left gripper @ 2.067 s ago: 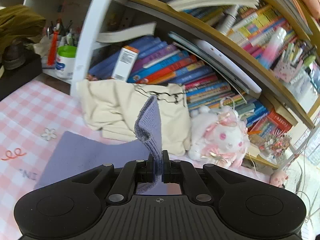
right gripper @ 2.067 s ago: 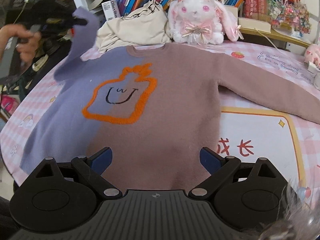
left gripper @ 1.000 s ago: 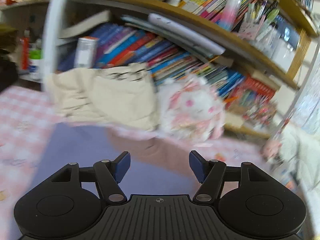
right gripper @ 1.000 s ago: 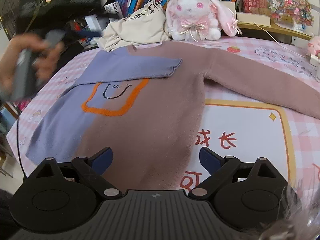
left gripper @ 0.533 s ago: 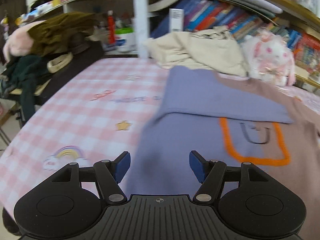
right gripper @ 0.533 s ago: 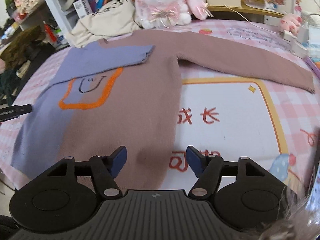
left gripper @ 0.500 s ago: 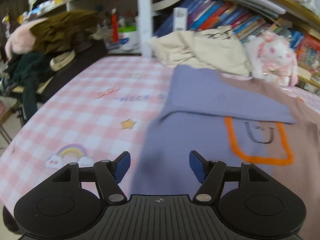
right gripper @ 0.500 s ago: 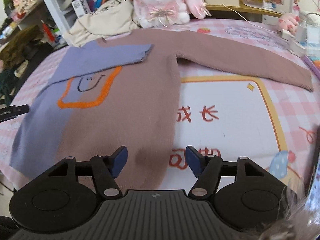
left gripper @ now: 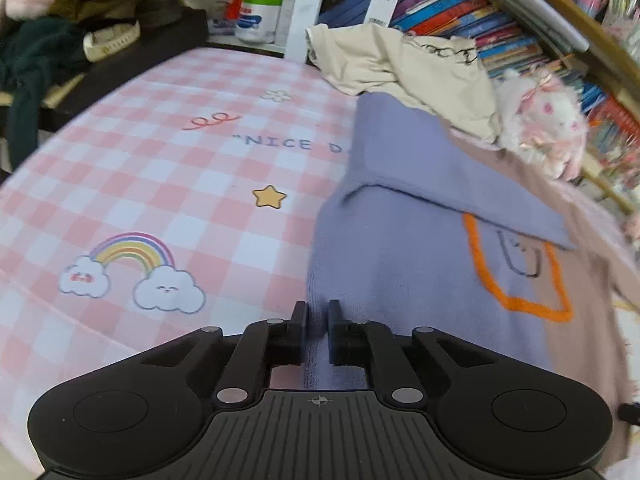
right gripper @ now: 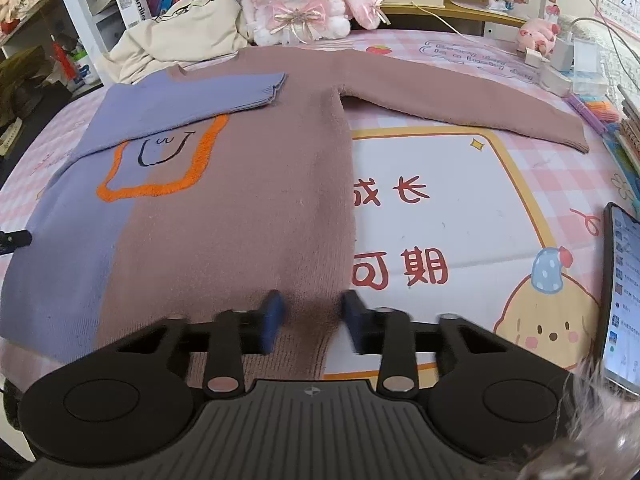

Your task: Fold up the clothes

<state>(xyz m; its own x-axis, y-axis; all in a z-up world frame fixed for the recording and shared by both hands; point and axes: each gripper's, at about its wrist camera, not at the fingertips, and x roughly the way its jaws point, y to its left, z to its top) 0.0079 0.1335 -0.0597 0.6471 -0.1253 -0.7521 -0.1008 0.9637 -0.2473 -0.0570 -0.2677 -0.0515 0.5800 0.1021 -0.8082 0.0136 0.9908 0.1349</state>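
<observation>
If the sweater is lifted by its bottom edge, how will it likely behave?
The sweater is probably floppy: its purple sleeve lies folded flat across the chest. It looks thick and fuzzy, so likely not slippery. The outstretched sleeve would probably trail behind.

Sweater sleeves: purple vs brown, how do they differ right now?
The purple sleeve is folded across the sweater's chest, partly covering the orange outline; the brown sleeve lies stretched out over the tablecloth. Colour differs too. Both lie flat, and neither is gripped.
</observation>
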